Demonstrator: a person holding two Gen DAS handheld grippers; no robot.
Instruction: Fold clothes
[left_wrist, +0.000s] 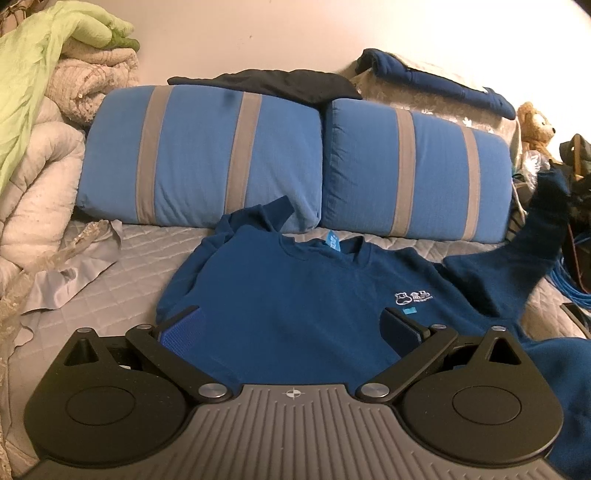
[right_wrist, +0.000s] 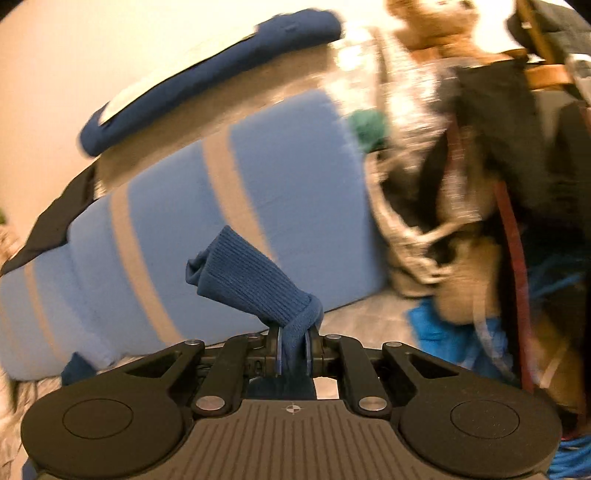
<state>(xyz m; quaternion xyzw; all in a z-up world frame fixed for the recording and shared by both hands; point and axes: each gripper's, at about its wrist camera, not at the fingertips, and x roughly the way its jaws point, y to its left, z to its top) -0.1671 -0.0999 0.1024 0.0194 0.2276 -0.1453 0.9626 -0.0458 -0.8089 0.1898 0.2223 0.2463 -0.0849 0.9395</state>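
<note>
A dark blue sweatshirt (left_wrist: 295, 295) with a small white chest logo lies face up on the quilted grey bed (left_wrist: 122, 266). My left gripper (left_wrist: 291, 328) is open, its blue pads (left_wrist: 184, 328) spread wide just above the sweatshirt's lower body. The sweatshirt's right sleeve (left_wrist: 532, 236) is lifted up toward the right. My right gripper (right_wrist: 293, 350) is shut on that sleeve's ribbed cuff (right_wrist: 251, 280), which sticks up out of the jaws. The right wrist view is blurred.
Two blue pillows with grey stripes (left_wrist: 207, 155) (left_wrist: 417, 166) stand behind the sweatshirt. Piled quilts and a green cloth (left_wrist: 40, 92) fill the left. A teddy bear (left_wrist: 535, 125), bags and blue cables (left_wrist: 572, 273) crowd the right edge. A folded dark blue garment (left_wrist: 436, 77) lies behind the pillows.
</note>
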